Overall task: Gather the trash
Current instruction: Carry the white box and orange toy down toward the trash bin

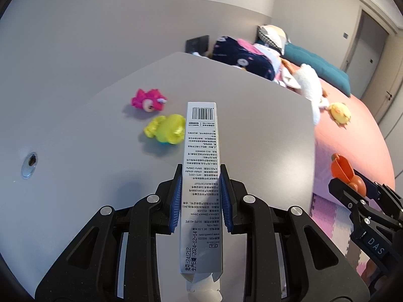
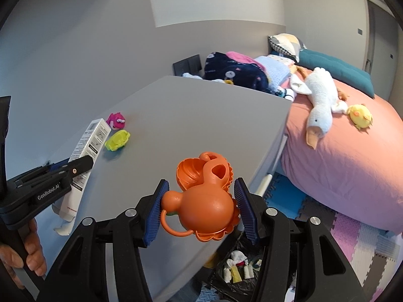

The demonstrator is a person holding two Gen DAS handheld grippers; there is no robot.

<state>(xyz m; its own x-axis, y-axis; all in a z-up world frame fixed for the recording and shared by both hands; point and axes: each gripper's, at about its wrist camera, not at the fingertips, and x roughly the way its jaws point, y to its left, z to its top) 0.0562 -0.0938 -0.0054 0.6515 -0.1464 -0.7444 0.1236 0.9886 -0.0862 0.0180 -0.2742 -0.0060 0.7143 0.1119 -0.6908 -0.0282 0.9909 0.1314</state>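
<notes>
My left gripper [image 1: 201, 173] is shut on a long white printed carton [image 1: 202, 151] and holds it above the grey table [image 1: 252, 115]; the carton also shows in the right wrist view [image 2: 88, 146]. My right gripper [image 2: 199, 188] is shut on an orange plastic duck toy [image 2: 206, 198] over the table's right edge; it shows in the left wrist view [image 1: 345, 173]. A black bin bag with scraps [image 2: 241, 269] lies on the floor below the right gripper.
A pink toy [image 1: 148, 99] and a yellow toy [image 1: 166, 128] lie on the table. A bed with a pink sheet [image 2: 352, 166], a white goose plush [image 2: 320, 105], a yellow chick plush [image 2: 360, 115] and folded clothes [image 2: 234, 73] stands to the right. Foam floor mats [image 2: 352, 239] lie below.
</notes>
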